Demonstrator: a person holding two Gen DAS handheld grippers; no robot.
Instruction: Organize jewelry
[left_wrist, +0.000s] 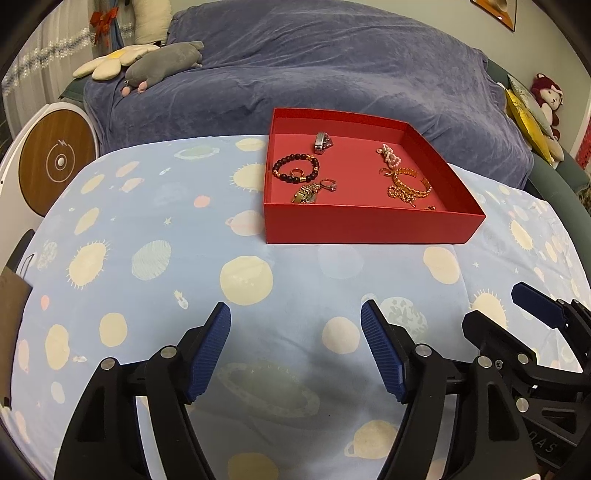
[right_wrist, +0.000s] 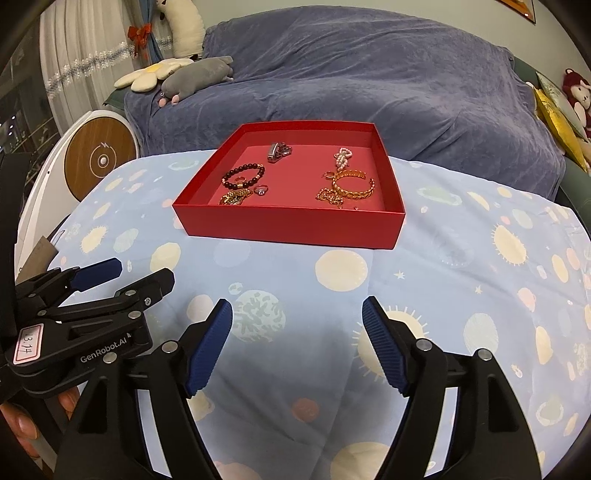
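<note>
A shallow red box (left_wrist: 369, 229) (right_wrist: 291, 225) stands on the planet-print cloth. It holds a dark bead bracelet (left_wrist: 295, 168) (right_wrist: 243, 176), a silver clasp piece (left_wrist: 322, 142) (right_wrist: 279, 151), a stone ring (left_wrist: 328, 184) (right_wrist: 261, 190), a gold watch-like piece (left_wrist: 306, 195) (right_wrist: 233, 197), a pink bead piece (left_wrist: 389, 155) (right_wrist: 342, 157), a gold cuff (left_wrist: 412, 181) (right_wrist: 354, 186) and a gold chain (left_wrist: 400, 195) (right_wrist: 328, 195). My left gripper (left_wrist: 295, 350) is open and empty, well short of the box; it also shows in the right wrist view (right_wrist: 122, 275). My right gripper (right_wrist: 297, 347) is open and empty, also seen in the left wrist view (left_wrist: 498, 306).
The cloth-covered table (left_wrist: 147, 258) (right_wrist: 461, 277) ends just behind the box. Beyond it is a sofa under a blue-grey blanket (left_wrist: 314, 66) (right_wrist: 351, 74) with plush toys (left_wrist: 162, 62). A round wood-faced device (left_wrist: 55, 162) (right_wrist: 99, 158) stands at the left.
</note>
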